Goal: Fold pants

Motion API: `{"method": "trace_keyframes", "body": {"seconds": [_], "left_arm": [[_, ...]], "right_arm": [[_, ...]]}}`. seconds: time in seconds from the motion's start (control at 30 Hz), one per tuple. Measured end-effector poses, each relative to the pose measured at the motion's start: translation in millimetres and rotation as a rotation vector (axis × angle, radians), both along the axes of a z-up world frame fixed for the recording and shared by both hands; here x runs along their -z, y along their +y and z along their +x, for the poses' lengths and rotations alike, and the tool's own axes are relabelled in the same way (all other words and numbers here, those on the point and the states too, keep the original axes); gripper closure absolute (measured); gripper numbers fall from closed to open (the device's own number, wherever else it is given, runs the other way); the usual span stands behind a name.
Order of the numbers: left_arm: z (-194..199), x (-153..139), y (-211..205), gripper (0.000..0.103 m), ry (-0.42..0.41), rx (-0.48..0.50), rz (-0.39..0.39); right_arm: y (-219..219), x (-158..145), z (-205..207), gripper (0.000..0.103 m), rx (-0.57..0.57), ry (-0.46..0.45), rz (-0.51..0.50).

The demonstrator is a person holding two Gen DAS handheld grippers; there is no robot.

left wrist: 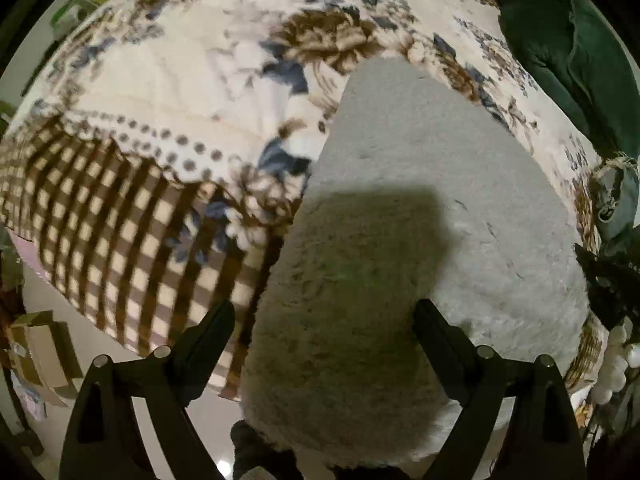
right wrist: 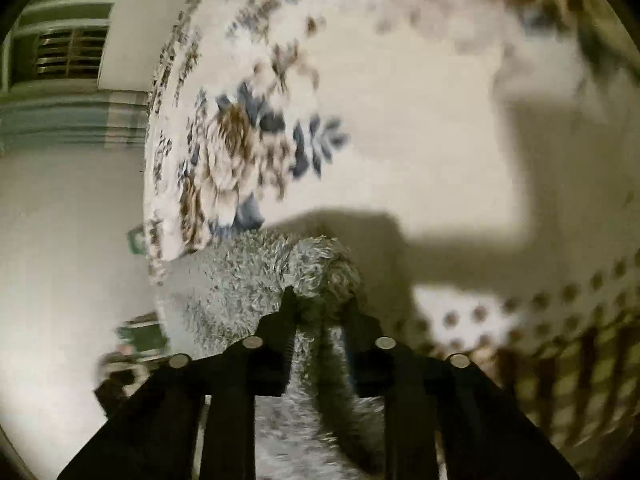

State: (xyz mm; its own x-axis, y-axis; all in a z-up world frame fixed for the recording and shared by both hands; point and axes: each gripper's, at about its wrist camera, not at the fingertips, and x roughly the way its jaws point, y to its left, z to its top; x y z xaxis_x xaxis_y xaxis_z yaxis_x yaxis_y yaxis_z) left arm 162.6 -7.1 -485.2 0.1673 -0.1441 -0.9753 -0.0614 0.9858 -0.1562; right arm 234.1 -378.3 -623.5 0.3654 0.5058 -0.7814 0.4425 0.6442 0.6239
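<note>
Fluffy grey pants (left wrist: 420, 160) lie on a bed covered by a cream blanket (left wrist: 160, 80) with brown and blue flowers and a checked border. Their near end droops over the bed's edge. My left gripper (left wrist: 326, 312) hovers above that end, pointing down. It is open wide, with one finger over the checked border and the other over the grey pile. In the right wrist view my right gripper (right wrist: 320, 300) is shut on a bunched fold of the pants (right wrist: 240, 280), and fuzz bulges out past the fingertips. Behind it the blanket (right wrist: 400, 140) is blurred.
A dark green cloth (left wrist: 560, 48) lies at the far right of the bed. A cardboard box (left wrist: 40, 344) stands on the pale floor (left wrist: 168, 408) left of the bed. White bobbles (left wrist: 616, 356) hang at the right edge. A louvred window (right wrist: 68, 52) is in the wall behind.
</note>
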Motion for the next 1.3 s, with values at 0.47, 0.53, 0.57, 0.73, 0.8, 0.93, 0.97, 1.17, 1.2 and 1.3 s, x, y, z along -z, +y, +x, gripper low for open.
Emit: {"method": "trace_keyframes", "body": {"seconds": [0.47, 0.53, 0.57, 0.73, 0.8, 0.93, 0.97, 1.17, 1.2, 1.3], "left_arm": [[-30, -12, 3, 0.011, -0.012, -0.019, -0.063], [-34, -3, 5, 0.011, 0.011, -0.023, -0.05], [-36, 4, 8, 0.011, 0.03, -0.034, -0.05], [-38, 10, 17, 0.01, 0.036, -0.058, -0.06], [-40, 9, 18, 0.01, 0.033, -0.041, -0.055], [-44, 15, 16, 0.01, 0.051, 0.014, -0.044], [-43, 15, 15, 0.01, 0.056, 0.02, -0.041], [-25, -29, 4, 0.011, 0.0, 0.052, -0.079], [-18, -38, 3, 0.011, -0.016, 0.054, -0.091], [15, -48, -1, 0.011, -0.049, 0.048, -0.142]], "right_arm": [[3, 20, -83, 0.04, -0.01, 0.173, 0.235], [17, 41, -99, 0.049, 0.009, 0.209, 0.294], [24, 48, -106, 0.085, 0.03, 0.207, 0.317], [32, 26, -127, 0.088, 0.056, 0.168, 0.266], [29, 21, -137, 0.088, 0.053, 0.178, 0.246], [35, 47, -140, 0.087, -0.024, 0.264, 0.174], [34, 51, -140, 0.085, -0.053, 0.275, 0.172], [22, 11, -115, 0.041, -0.092, 0.17, 0.127], [16, 1, -114, 0.038, -0.077, 0.138, 0.127], [2, -14, -96, 0.036, -0.02, 0.065, 0.121]]}}
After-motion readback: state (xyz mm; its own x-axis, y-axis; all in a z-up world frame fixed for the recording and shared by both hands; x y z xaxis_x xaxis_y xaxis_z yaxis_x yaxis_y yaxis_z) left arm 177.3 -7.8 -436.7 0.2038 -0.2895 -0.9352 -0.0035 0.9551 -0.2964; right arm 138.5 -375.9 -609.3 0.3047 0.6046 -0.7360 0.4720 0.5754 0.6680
